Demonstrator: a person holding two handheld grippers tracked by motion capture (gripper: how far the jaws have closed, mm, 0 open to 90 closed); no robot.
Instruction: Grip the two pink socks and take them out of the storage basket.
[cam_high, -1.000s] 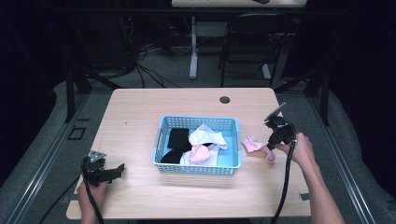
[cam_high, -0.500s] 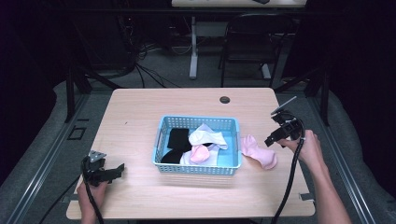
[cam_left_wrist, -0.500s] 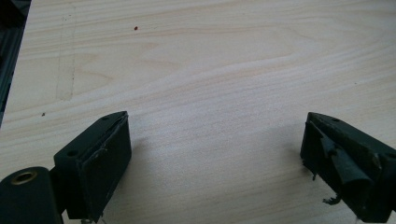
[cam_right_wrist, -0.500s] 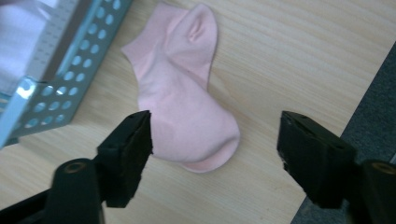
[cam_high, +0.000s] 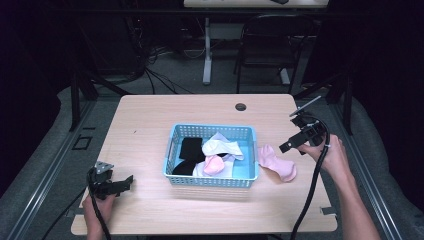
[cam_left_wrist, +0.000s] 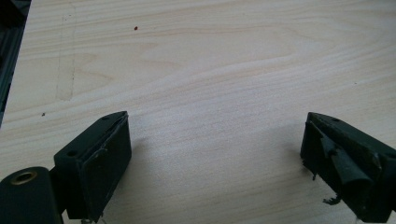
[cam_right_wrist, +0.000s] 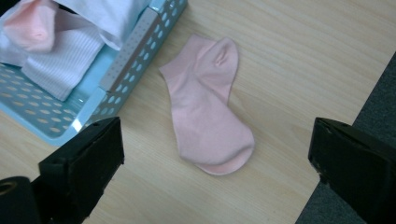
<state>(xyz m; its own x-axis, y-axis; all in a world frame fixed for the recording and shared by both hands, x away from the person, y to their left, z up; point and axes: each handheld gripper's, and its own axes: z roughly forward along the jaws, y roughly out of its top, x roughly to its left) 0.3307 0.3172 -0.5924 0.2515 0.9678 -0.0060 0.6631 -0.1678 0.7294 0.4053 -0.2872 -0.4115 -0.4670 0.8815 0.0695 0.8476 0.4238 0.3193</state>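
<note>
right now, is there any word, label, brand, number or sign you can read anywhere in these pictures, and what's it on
None: no readable text.
The blue basket, the pink sock on the table, the socks in the basket and both grippers' black jaws carry no print or label.
The small mark on the floor left of the table is an outline, not lettering.

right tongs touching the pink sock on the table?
Apart. In the right gripper view the pink sock lies flat on the table with bare wood between it and both open jaws; the high view shows the right tongs raised above it.
</note>
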